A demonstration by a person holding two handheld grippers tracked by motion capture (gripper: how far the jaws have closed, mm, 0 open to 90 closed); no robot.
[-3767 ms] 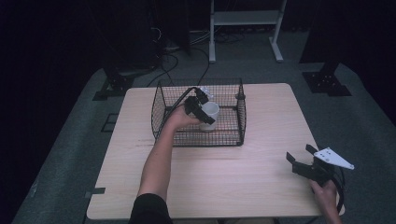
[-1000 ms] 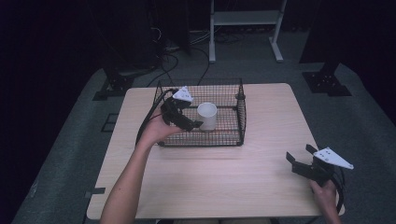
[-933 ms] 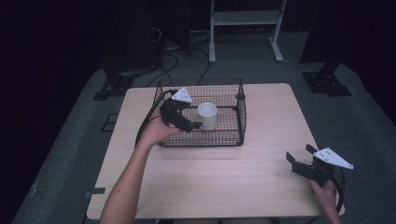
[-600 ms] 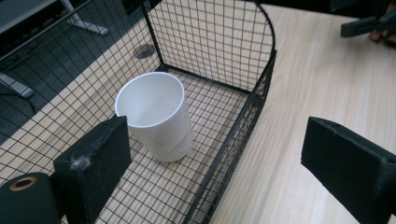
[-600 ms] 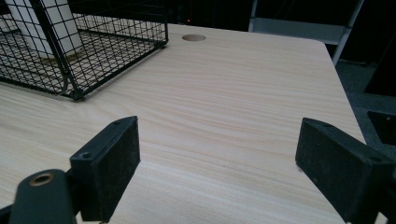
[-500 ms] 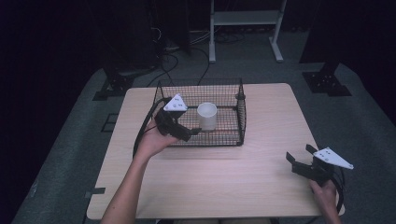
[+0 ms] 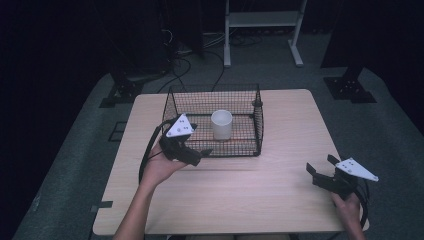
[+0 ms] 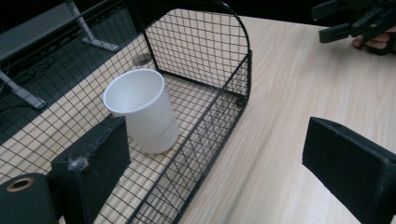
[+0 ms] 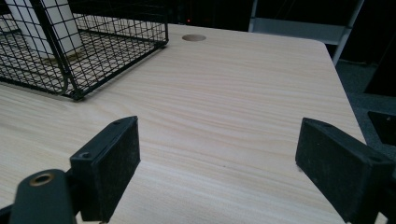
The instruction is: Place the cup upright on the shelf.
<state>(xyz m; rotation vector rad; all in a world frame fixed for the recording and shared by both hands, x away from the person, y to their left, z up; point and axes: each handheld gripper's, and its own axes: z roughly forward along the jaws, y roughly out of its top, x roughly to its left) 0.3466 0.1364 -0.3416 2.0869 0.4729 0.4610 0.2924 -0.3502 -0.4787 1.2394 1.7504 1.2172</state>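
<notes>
Two grippers appear in the high view: the left gripper (image 7: 196, 154) is held over the near left corner of the wire basket (image 7: 258, 131), jaws apart and empty; the right gripper (image 7: 320, 167) sits near the table's (image 7: 280, 185) right front corner, jaws spread. A white cup (image 7: 221, 124) stands upright inside the basket. Left gripper view: the jaws stand wide apart with nothing between them, over the basket's edge, the cup beyond them. Right gripper view: the jaws are wide apart above bare wood, the basket well off.
</notes>
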